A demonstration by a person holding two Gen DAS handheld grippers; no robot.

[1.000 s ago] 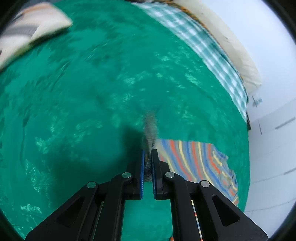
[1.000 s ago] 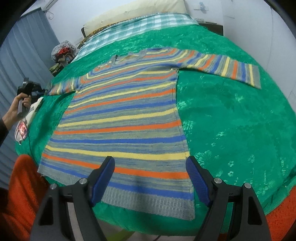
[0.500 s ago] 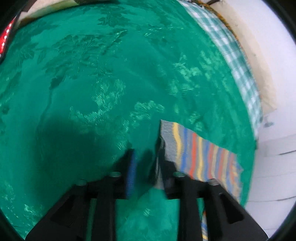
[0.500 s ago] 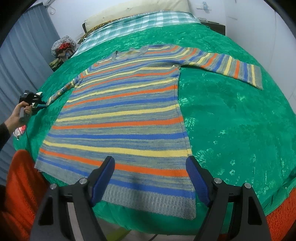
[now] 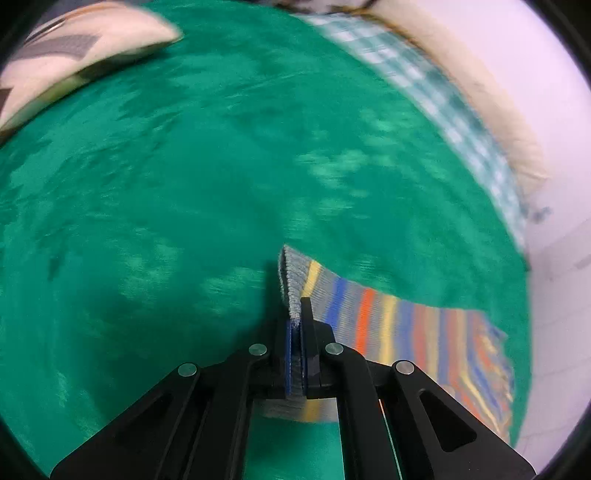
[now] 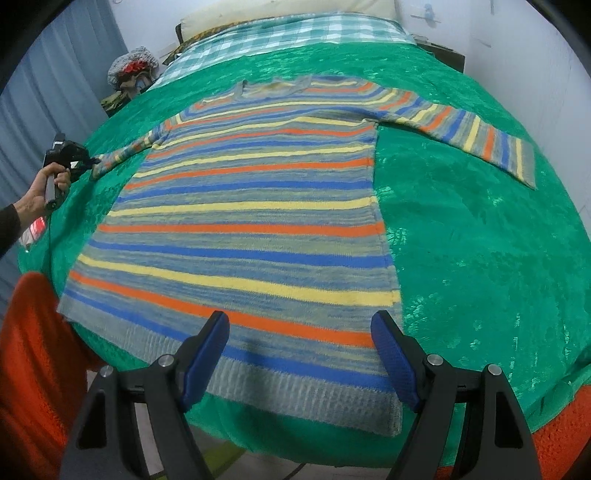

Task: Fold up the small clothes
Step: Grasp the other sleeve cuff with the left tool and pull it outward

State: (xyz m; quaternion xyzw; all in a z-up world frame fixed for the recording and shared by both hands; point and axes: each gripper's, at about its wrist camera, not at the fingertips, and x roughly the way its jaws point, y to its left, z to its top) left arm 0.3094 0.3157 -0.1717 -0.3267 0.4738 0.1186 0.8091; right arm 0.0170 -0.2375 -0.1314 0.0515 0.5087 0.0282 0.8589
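The left gripper (image 5: 295, 325) pinches the striped sweater's (image 6: 251, 221) grey sleeve cuff (image 5: 293, 280) while the right gripper (image 6: 299, 354) hovers spread over its hem (image 6: 295, 391).

bedroom, green bedspread (image 6: 461, 240) (pillow (image 6: 295, 9) behind)

Even light, motion-blurred left view

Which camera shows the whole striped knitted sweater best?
The right wrist view: the striped knitted sweater lies spread flat on the green bedspread, fully visible. The left wrist view shows only its sleeve cuff, pinched by the left gripper.
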